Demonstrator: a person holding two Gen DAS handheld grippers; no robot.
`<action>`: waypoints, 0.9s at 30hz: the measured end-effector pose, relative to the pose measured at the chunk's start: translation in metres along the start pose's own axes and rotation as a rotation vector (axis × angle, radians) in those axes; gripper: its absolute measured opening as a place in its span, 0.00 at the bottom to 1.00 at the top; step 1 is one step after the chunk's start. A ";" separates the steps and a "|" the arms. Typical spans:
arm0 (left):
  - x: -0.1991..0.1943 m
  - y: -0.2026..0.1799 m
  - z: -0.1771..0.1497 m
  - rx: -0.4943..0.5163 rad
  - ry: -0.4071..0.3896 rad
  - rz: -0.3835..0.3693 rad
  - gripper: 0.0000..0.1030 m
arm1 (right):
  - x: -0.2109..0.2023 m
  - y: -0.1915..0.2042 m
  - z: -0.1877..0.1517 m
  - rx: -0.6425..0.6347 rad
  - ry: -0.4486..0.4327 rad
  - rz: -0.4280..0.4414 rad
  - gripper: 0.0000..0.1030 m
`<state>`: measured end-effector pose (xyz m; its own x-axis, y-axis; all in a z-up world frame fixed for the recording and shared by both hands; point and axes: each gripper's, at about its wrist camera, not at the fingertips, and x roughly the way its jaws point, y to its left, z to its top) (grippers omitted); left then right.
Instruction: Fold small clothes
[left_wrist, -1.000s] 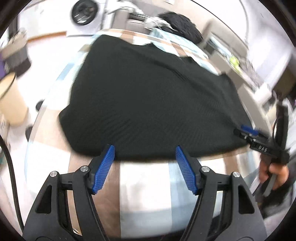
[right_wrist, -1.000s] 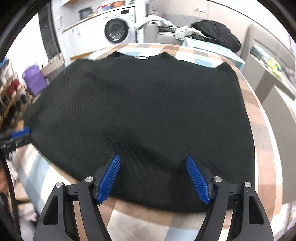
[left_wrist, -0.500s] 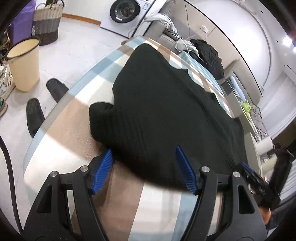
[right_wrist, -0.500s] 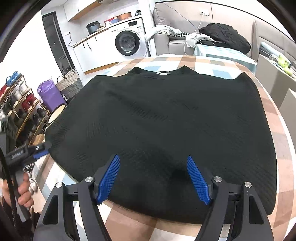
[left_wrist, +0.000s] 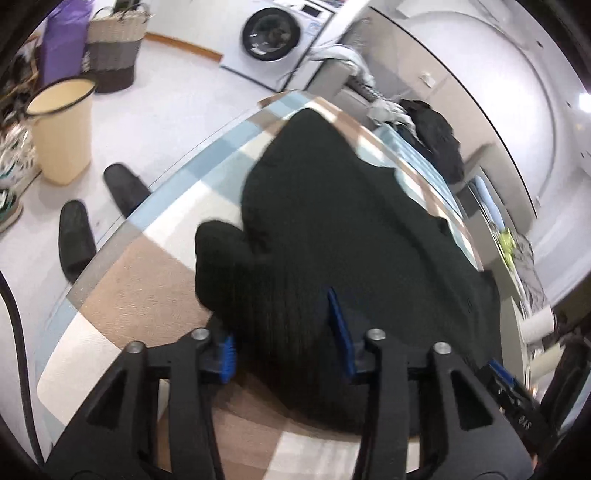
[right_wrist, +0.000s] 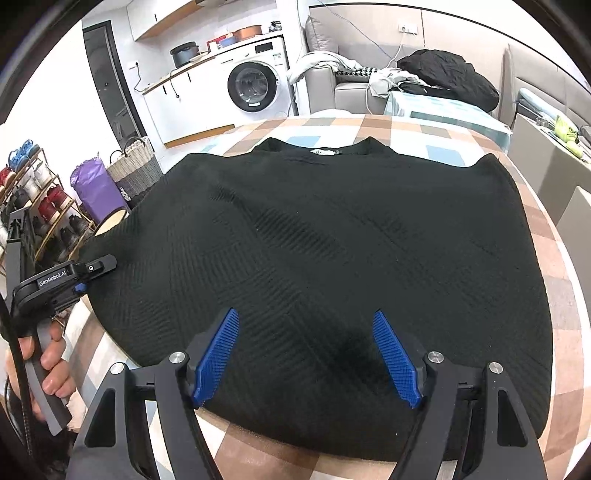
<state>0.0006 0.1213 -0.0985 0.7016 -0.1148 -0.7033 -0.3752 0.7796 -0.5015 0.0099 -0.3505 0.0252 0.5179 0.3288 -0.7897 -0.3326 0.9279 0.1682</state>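
- Since half a second ago the left tongs (left_wrist: 284, 332) have pushed forward over the black sweater's (right_wrist: 332, 258) near corner, cloth now between their wide-open fingers.
- The right tongs (right_wrist: 306, 354) hover wide apart above its hem.
- The sweater lies flat on the checked table (right_wrist: 554, 295).

"GenRobot.AI" in white letters shows on the left claw (right_wrist: 79, 286) body, at nine o'clock; nothing else reads clearly.
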 end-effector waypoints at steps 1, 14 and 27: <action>0.002 0.002 0.002 -0.009 -0.005 -0.016 0.38 | 0.001 0.000 0.000 0.000 0.002 0.000 0.75; -0.003 -0.005 0.019 0.088 -0.096 0.019 0.13 | -0.003 -0.004 0.003 0.015 -0.012 -0.018 0.76; -0.028 -0.112 0.019 0.453 -0.195 -0.055 0.13 | -0.004 -0.026 -0.006 0.077 0.007 -0.052 0.76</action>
<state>0.0342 0.0490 -0.0131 0.8294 -0.0797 -0.5530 -0.0636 0.9699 -0.2352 0.0121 -0.3773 0.0203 0.5275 0.2788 -0.8025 -0.2436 0.9546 0.1715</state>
